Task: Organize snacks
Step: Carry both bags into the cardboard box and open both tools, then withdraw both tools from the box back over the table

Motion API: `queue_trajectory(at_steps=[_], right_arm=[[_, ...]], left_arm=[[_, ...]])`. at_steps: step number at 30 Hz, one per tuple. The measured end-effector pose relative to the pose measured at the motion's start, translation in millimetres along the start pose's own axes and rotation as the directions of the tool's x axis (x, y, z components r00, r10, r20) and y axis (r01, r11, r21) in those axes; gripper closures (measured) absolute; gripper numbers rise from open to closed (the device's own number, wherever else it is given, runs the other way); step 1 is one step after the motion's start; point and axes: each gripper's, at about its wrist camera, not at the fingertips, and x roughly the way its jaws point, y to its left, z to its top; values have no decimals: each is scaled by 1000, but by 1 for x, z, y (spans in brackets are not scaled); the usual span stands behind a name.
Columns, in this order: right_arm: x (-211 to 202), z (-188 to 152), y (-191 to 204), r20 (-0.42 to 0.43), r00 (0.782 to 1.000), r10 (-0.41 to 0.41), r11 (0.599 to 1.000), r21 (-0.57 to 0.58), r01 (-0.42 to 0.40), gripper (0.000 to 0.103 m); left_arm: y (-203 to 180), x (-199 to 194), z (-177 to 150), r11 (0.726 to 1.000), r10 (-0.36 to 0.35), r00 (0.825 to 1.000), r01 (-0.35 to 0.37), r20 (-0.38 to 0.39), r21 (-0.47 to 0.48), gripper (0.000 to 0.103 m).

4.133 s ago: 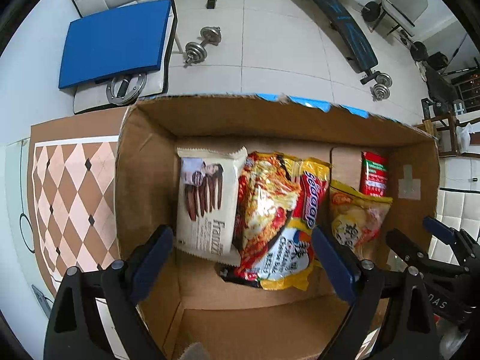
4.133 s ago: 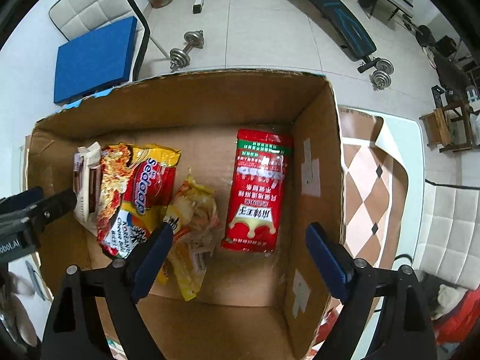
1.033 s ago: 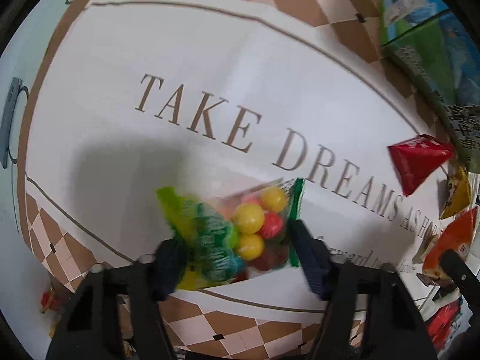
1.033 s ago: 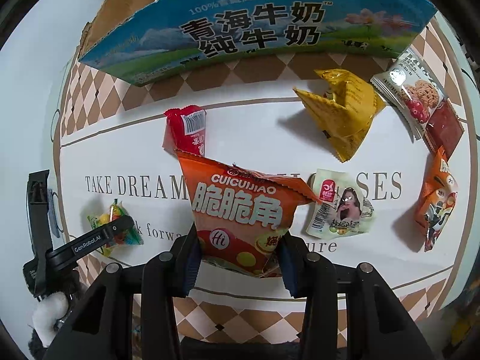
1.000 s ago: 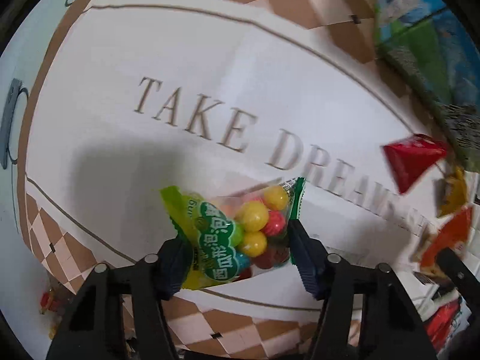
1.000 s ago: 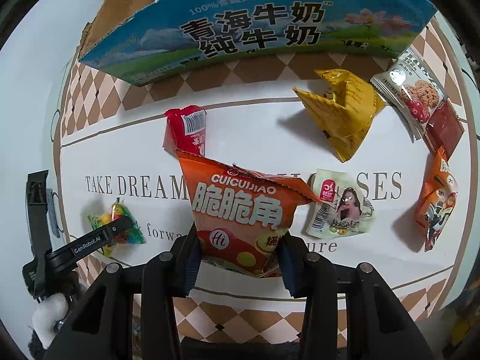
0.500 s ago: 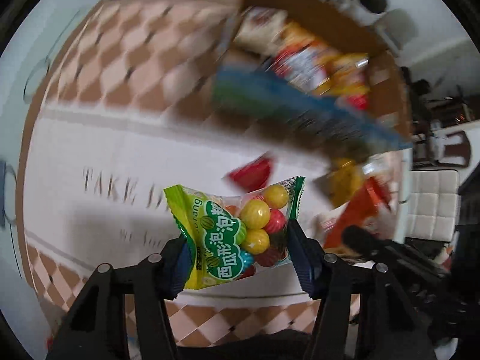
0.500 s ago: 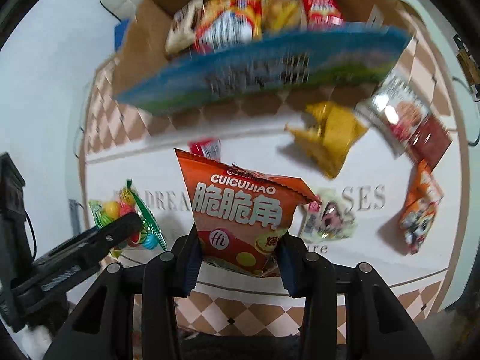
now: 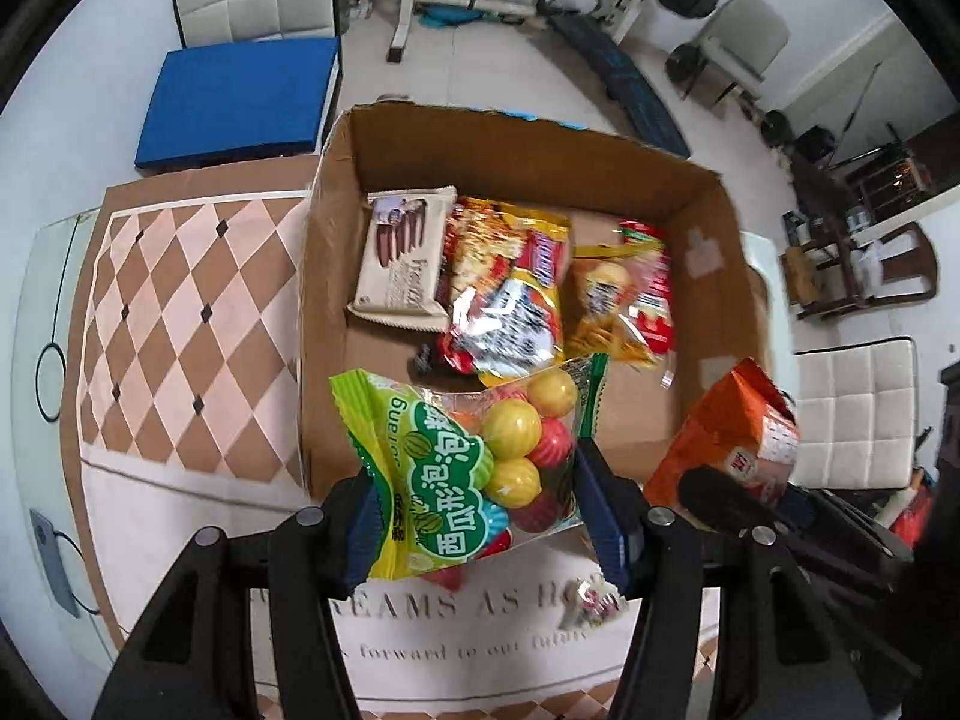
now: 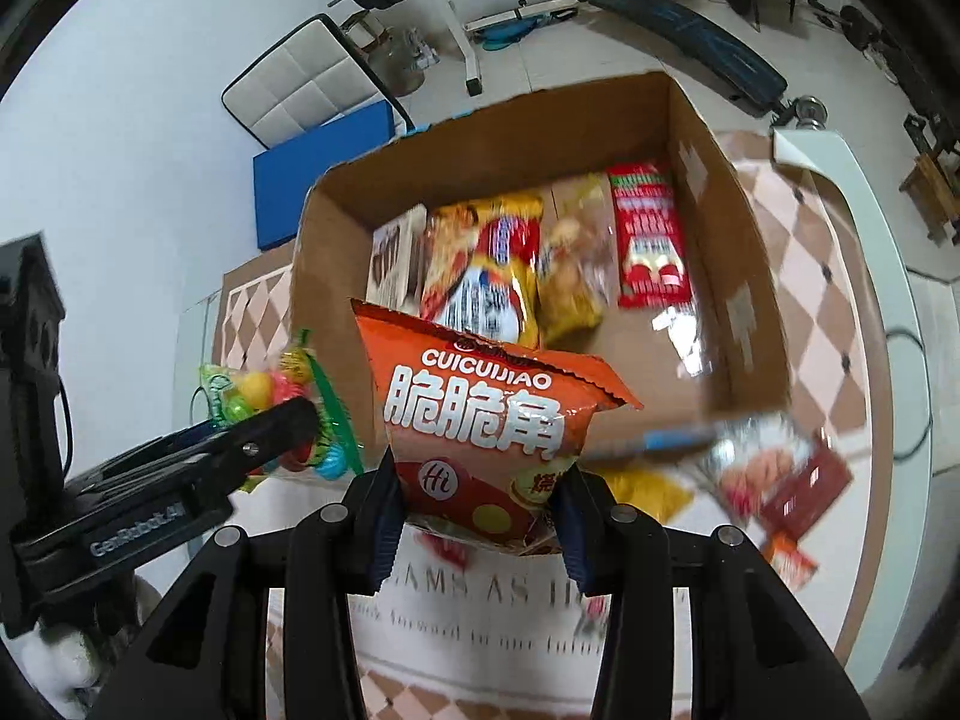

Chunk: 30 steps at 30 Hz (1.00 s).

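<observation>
Left gripper (image 9: 480, 516) is clamped on a gumball bag (image 9: 462, 474), blue pads squeezing it from both sides, bag sticking up between the fingers. It hangs over the near wall of the box (image 9: 324, 276), just at the front edge.

Right gripper (image 10: 477, 516) has an orange chip bag (image 10: 480, 420) pinched the same way, upright, label facing the camera, also in front of the box's near wall. From the left cam you can see that orange bag off to the right, near the box's front right corner.

Inside the box: a cookie pack (image 9: 399, 264) on the left, a noodle pack (image 9: 507, 294) next to it overlapping its edge, then a yellow snack bag (image 9: 600, 312) and a red pack (image 10: 651, 243) by the right wall.

The box sits on a checkered mat (image 9: 174, 312) with lettering. A few loose snacks (image 10: 774, 474) lie on the mat to the right, too blurry to read.
</observation>
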Motion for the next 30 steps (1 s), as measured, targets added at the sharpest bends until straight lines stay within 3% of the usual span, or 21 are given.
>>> queue_trajectory(at_steps=[5,10,18,19,20,21,22,24,30], right_arm=[[43,28,3,-56,998,-20,1000,-16,19,57],[78,33,2,-109,993,-44,998,-42,40,57],[112,35,-4,-193,980,-40,998,-59,29,56],[117,37,-6,-212,976,-42,998,-55,31,51],[120,37,-7,-232,972,-45,998,-51,34,31],[122,36,-8,-242,969,-52,998,-53,41,18],[123,36,-9,-244,968,-55,998,-55,43,9],[123,36,-10,-245,968,-59,997,-56,47,9],[119,36,-12,-234,966,-114,993,-67,102,9]], left_arm=[[6,43,25,999,34,995,-33,-98,9,47],[12,75,33,999,54,983,-53,-175,13,47],[16,98,38,998,57,970,-62,-237,-16,45],[16,100,38,998,57,968,-63,-244,-18,44],[17,102,38,997,63,966,-70,-252,-21,43],[16,102,38,997,62,966,-70,-252,-21,39],[16,103,37,997,65,965,-71,-253,-17,24],[15,100,38,997,74,968,-80,-238,-17,13],[11,88,42,996,73,975,-81,-208,-30,13]])
